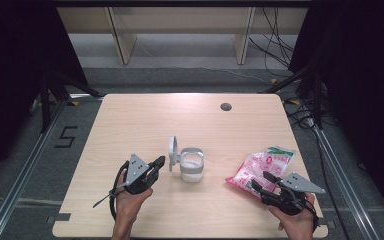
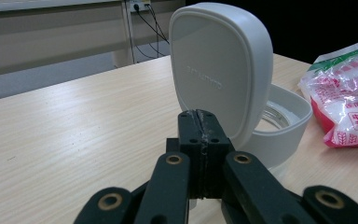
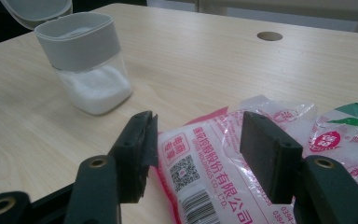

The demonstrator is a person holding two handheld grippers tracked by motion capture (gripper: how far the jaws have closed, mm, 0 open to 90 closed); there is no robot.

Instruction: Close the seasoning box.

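The bag (image 1: 260, 167) of white powder lies flat at the table's (image 1: 130, 120) right front, just ahead of the right gripper (image 1: 258, 182), its long axis running away from that hand toward the far right. In the right gripper view the bag's (image 3: 214, 172) near end sits between the 2 jaws, which stand apart on either side of it; the pads do not appear to press the plastic, so the bag is straddled, not gripped. The jar (image 1: 191, 165), part full of white grains, stands mid-table to the bag's left, its hinged lid (image 1: 173, 153) tipped up. The left gripper (image 1: 158, 162) is clenched, empty, its tip just beside that lid (image 2: 221, 70).
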